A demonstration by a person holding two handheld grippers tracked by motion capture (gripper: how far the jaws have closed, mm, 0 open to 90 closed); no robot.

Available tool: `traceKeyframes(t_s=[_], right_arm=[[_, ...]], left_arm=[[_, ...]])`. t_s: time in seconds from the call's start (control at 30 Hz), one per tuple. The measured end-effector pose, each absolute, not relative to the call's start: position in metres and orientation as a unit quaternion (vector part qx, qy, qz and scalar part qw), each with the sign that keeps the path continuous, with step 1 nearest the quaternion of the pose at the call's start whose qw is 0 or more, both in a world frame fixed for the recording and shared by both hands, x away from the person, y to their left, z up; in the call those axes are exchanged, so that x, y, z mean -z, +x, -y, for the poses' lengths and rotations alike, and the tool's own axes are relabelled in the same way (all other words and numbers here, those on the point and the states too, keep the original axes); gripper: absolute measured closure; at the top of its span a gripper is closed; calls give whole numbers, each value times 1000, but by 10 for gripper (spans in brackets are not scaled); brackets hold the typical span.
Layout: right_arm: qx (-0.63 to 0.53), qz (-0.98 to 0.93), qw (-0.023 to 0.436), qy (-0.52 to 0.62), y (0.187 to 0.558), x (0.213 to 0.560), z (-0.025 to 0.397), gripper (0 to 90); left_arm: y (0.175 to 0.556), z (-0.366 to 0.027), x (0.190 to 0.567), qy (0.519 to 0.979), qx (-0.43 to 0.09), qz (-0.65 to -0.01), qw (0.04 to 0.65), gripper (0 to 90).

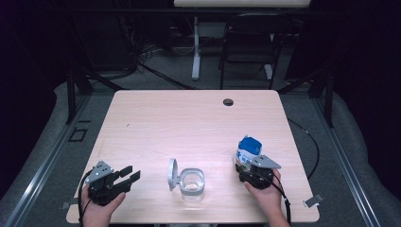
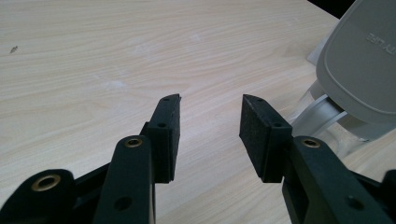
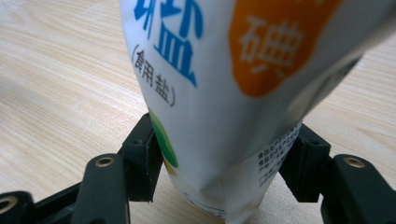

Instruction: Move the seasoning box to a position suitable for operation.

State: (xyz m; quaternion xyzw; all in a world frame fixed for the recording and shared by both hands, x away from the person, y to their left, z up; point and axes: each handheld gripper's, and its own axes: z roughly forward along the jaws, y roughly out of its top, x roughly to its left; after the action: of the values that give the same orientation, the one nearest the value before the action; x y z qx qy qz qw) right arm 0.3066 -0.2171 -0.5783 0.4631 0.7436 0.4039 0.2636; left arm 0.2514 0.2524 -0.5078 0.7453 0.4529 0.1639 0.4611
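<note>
- Right gripper view: a white plastic pouch of salt [image 3: 219, 93] with blue and orange print stands between the black jaws of the right gripper [image 3: 224, 172], which press its lower sides.
- Legible print: blue characters ending in "盐", "(食用盐)" beneath, and a white "碘" on an orange patch; the small print near the base is too fine to read.
- High view: the pouch [image 1: 248, 150] is at the near right of the pale wooden table [image 1: 189, 123], upright, blue top uppermost.
- A clear square container [image 1: 192, 183] with a grey hinged lid [image 1: 172, 174] raised sits near centre, apart from the pouch.
- The left gripper [image 1: 126, 176], jaws spread and empty, lies left of the container; raised lettering on the lid [image 2: 364, 60] is unreadable.
</note>
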Motion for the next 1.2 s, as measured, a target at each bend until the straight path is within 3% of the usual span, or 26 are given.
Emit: traceKeyframes(t_s=[1.2], right_arm=[[-412,-746,255,457,307,578,220,394]], left_arm=[[251,-252,508,745,-165,-452,461,588]])
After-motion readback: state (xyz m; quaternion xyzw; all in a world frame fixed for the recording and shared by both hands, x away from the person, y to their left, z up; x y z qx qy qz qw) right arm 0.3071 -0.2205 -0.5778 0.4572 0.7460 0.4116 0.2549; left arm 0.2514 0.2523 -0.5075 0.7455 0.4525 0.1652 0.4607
